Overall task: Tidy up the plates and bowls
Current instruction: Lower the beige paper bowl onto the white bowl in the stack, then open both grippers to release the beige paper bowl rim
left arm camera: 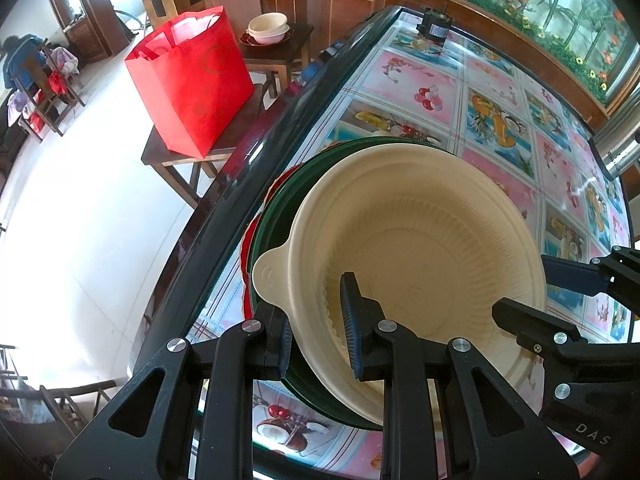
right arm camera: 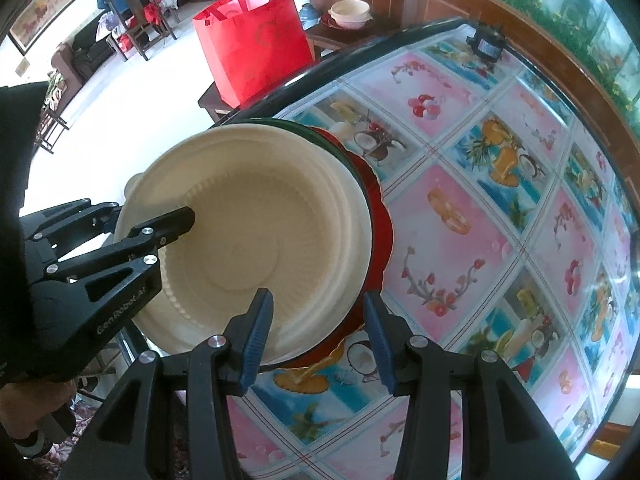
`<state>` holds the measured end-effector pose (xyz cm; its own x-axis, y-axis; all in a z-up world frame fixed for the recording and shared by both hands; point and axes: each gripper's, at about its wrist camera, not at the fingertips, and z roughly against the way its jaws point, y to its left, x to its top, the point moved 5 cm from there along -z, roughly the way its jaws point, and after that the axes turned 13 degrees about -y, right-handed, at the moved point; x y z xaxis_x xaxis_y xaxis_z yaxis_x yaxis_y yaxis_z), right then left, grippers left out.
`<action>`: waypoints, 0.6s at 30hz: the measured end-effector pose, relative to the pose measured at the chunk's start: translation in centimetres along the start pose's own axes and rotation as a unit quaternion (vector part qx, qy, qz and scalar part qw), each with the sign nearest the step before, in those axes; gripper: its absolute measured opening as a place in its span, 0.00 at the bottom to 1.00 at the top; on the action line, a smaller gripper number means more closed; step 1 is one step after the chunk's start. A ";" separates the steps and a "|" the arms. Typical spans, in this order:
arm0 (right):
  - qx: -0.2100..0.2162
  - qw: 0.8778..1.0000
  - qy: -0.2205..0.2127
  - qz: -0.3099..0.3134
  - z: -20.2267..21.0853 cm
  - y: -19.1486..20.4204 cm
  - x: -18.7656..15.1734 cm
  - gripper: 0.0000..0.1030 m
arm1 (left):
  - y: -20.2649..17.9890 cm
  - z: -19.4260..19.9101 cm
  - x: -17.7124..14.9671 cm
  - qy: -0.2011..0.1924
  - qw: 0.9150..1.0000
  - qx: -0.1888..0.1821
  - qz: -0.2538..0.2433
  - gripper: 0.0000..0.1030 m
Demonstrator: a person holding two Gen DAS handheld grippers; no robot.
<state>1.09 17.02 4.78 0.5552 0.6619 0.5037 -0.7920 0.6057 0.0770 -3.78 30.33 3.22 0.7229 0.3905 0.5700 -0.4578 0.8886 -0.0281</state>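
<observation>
A cream bowl (left arm camera: 420,248) with a small tab handle sits on a dark green plate (left arm camera: 276,216), which lies on a red scalloped plate (left arm camera: 245,248) near the table's edge. My left gripper (left arm camera: 320,332) straddles the bowl's near rim, one finger inside and one outside, with its jaws apart. In the right wrist view the cream bowl (right arm camera: 256,232) sits on the red plate (right arm camera: 380,216). My right gripper (right arm camera: 320,336) straddles the bowl's rim and the plates' edge, with its jaws apart. The left gripper (right arm camera: 156,216) shows at the bowl's left rim.
The table (left arm camera: 500,92) has a fruit-patterned cover. A small black device (left arm camera: 434,24) stands at its far end. A red bag (left arm camera: 192,80) sits on a stool beside the table. Another cream bowl on a plate (left arm camera: 268,30) rests on a side table behind.
</observation>
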 end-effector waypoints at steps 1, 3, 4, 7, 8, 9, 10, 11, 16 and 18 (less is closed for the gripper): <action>0.000 1.000 0.000 0.000 0.0 0.0 0.0 0.45 | 0.0 0.1 0.0 -0.001 1.000 0.001 -0.001 0.21; -0.001 1.000 0.000 0.001 0.0 0.0 0.0 0.45 | 0.0 0.1 0.0 -0.001 1.000 0.003 -0.003 0.21; -0.001 1.000 0.001 0.002 -0.1 0.1 -0.1 0.46 | 0.1 0.1 0.0 -0.001 1.000 0.004 -0.003 0.22; -0.002 1.000 0.005 0.005 -0.2 0.2 -0.2 0.47 | 0.0 0.3 0.0 -0.003 1.000 0.003 -0.002 0.31; -0.003 1.000 0.007 0.006 -0.3 0.2 -0.3 0.47 | 0.0 0.3 -0.1 -0.002 1.000 0.003 -0.003 0.43; -0.003 1.000 0.009 0.006 -0.4 0.3 -0.4 0.47 | -0.1 0.4 0.0 -0.003 1.000 -0.008 -0.001 0.46; -0.003 1.000 0.010 0.005 -0.5 0.3 -0.5 0.48 | -0.2 0.6 -0.1 -0.004 1.000 -0.011 -0.001 0.49; -0.003 1.000 0.011 0.005 -0.5 0.3 -0.6 0.48 | -0.2 0.8 0.0 -0.007 1.000 -0.008 -0.004 0.49; -0.005 1.000 0.010 0.004 -0.3 0.3 -0.6 0.50 | -0.4 1.5 0.1 -0.013 1.000 -0.013 -0.001 0.52; -0.007 1.000 0.008 0.004 0.0 0.3 -0.6 0.51 | -0.4 2.0 0.2 -0.016 1.000 -0.017 0.003 0.52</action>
<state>0.55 16.78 4.44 0.5530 0.6735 0.4906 -0.7930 0.6061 0.0618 -4.50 29.58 4.93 0.7027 0.3879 0.5965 -0.4440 0.8941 -0.0585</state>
